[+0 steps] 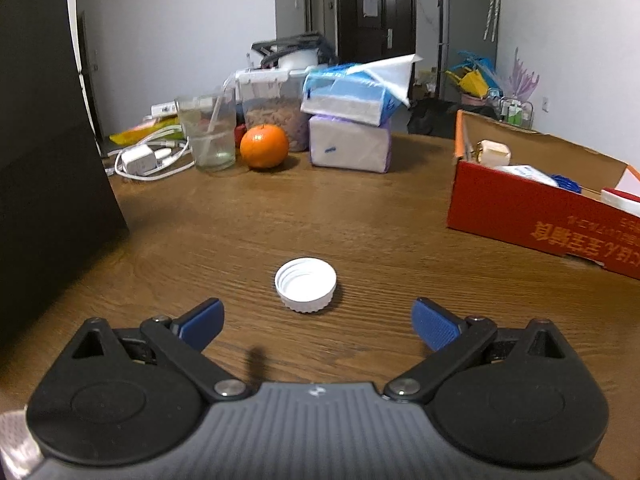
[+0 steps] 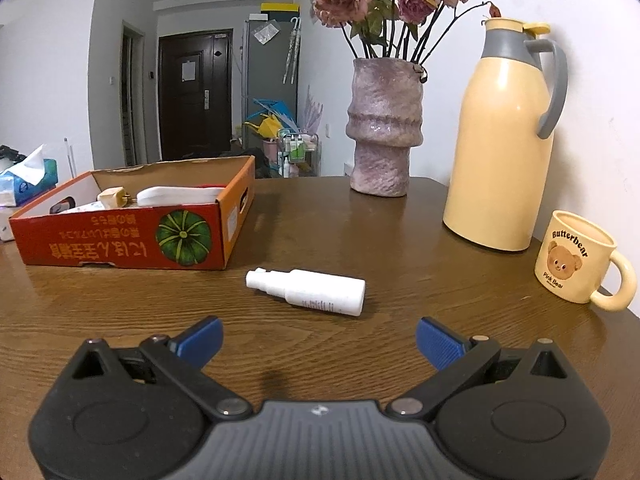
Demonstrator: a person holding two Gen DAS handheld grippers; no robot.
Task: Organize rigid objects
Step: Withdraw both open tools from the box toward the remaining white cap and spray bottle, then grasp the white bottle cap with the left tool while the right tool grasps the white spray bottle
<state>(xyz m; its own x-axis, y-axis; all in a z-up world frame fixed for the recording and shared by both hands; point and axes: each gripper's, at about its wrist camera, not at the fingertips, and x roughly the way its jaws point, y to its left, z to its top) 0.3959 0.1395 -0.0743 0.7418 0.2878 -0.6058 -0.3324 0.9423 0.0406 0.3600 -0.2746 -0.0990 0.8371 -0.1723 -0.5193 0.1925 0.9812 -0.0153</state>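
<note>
In the left wrist view a white screw cap (image 1: 305, 285) lies open side up on the wooden table (image 1: 360, 208), just ahead of my left gripper (image 1: 318, 320), which is open and empty. In the right wrist view a white spray bottle (image 2: 308, 290) lies on its side, nozzle to the left, just ahead of my right gripper (image 2: 319, 338), which is open and empty. A red cardboard box (image 2: 132, 236) holding several small items stands to the left of the bottle; it also shows in the left wrist view (image 1: 548, 220) at the right.
An orange (image 1: 264, 147), a glass (image 1: 208, 132), tissue packs (image 1: 348, 128), a food container and a charger stand at the table's far side. A dark panel (image 1: 44, 160) rises at the left. A vase (image 2: 384, 128), a cream thermos (image 2: 504, 140) and a bear mug (image 2: 578, 258) stand at the right.
</note>
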